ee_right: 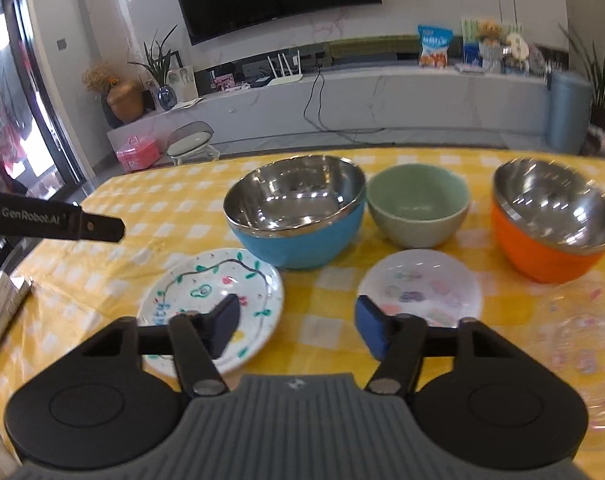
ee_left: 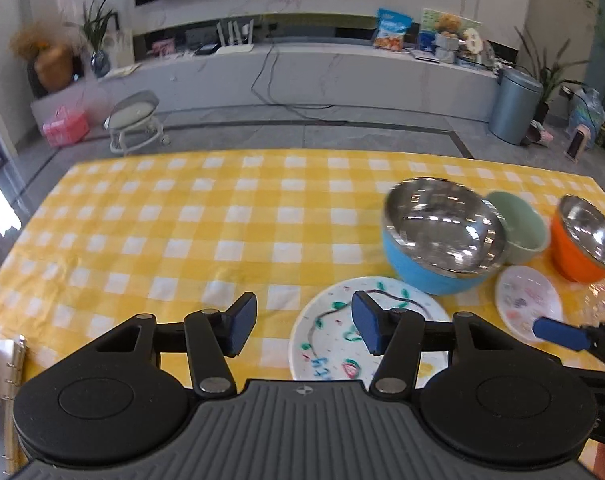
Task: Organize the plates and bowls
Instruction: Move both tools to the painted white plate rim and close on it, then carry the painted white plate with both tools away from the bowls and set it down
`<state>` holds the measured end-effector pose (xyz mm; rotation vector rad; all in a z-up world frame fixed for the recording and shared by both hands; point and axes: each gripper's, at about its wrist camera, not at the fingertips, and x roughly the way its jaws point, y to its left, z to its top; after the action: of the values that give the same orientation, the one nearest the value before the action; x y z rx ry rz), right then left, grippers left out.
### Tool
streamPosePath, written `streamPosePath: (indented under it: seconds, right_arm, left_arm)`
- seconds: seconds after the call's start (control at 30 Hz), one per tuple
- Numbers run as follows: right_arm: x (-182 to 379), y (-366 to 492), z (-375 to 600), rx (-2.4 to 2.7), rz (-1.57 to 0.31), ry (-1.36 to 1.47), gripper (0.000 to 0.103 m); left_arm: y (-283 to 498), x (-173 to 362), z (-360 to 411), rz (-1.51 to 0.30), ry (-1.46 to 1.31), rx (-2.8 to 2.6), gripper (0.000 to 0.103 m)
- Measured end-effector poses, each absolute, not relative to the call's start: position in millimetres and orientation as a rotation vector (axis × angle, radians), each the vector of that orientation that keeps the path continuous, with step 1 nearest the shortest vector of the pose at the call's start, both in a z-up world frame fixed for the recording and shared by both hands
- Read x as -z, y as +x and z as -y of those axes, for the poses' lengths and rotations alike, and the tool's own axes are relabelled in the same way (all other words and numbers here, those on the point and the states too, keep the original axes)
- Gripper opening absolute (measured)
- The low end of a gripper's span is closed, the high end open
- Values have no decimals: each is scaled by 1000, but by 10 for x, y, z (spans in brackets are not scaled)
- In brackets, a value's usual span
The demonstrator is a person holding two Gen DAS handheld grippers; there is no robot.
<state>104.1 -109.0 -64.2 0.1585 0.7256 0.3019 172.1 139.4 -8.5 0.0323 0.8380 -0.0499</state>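
— Crockery sits bunched at the right of the yellow-and-white checked tablecloth (ee_left: 182, 216), all separate, nothing nested; to me the sorting looks not yet begun.

— Why are both tools low in the frames?

— My guess is they are lining up on the plates. The left gripper (ee_left: 302, 326) hangs with jaws spread, empty, over the edge of the white round plate painted with green vines (ee_left: 334, 332) at lower centre of its view. The right gripper (ee_right: 296, 320) is likewise parted and holds nothing, poised between that plate and the smaller white plate with pastel marks (ee_right: 420, 286).

— And the bowls?

— Behind the plates, in a row across the middle of the right view: a blue bowl with shiny steel lining (ee_right: 298, 212), tilted a bit, a pale green ceramic bowl (ee_right: 418, 208) just beside it, and an orange steel-lined bowl (ee_right: 550, 228) further right, also leaning. Something clear and patterned blurs at lower right; I cannot tell what.
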Motion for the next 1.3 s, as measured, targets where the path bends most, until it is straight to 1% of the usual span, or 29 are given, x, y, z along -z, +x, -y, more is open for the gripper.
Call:
streamPosePath:
  seconds: [0.1,0.23,0.4,0.53,0.7,0.73,0.8,0.83,0.93,1.0,1.07,1.17,1.3]
  right_arm:
    - [730,1126,1097,-302,-746,201,59]
    - [862,1241,1157,-298,-784,270,59]
    - [996,1326,1228,-312,-821,351,53]
    - [1072,1363,1234,-323,-840,392,48]
    - [1103,1386,1201,-348,-826,415,48]
    - [1113,1390,1192,-356,-826,422,46]
    - [1115,1396,1189,-370,-831,436,40]
    - [1122,1403,1178,-373,-832,434,36]
    - [1125,1402,1154,-381,-824,430,35]
    - [1140,1408,1152,-396,-828,442,33]
    - [1182,1412,1163,-417,-843,471,25]
    - [1213,1411,1128,-438,-854,490,19]
    - [1213,1394,1113,-432,-852,497,18]
  left_arm:
    - [1778,217,-1502,-843,-20,42,70]
    - [1848,370,-1653,-877,-121,77,70]
    - [1833,525,-1793,-896,-218,89,70]
    - [1831,596,-1776,-895,-228,120,70]
    - [1857,685,-1781,-905,-253,118,70]
    - [1867,704,-1792,-912,-258,120,70]
    - [1876,737,-1784,-918,-262,112,64]
    - [1881,750,-1788,-922,-264,109,63]
    - [1874,780,-1793,-924,-279,114,58]
    - [1873,780,-1781,-918,-270,114,47]
    - [1869,785,-1774,-917,-267,114,39]
    - [1877,790,-1777,-917,-268,111,26]
    - [1880,799,-1805,-915,-290,98,20]
